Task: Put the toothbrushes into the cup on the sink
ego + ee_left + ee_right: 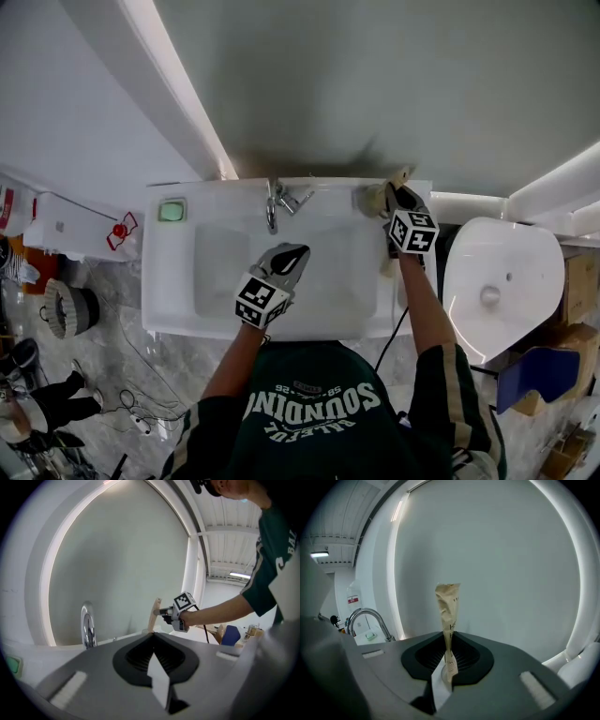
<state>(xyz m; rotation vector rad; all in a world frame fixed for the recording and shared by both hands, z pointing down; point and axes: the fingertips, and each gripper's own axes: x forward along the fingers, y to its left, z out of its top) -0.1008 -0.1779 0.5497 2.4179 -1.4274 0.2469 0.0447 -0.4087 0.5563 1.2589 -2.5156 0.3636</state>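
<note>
Sink (169,291): one faucet (272,211), one gripped toothbrush (448,606).

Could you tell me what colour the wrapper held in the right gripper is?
The wrapper is pale tan paper, clearest in the right gripper view.

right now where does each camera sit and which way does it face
Head view: on the person's head, looking steeply down at the white ceramic sink; forearms and green shirt show.
Left gripper view: on the left gripper, facing across the sink; its shut jaws show.
Right gripper view: on the right gripper, facing the wall; jaws clamp a tan paper-wrapped toothbrush.
Shared: the curved chrome faucet, in all three.
</note>
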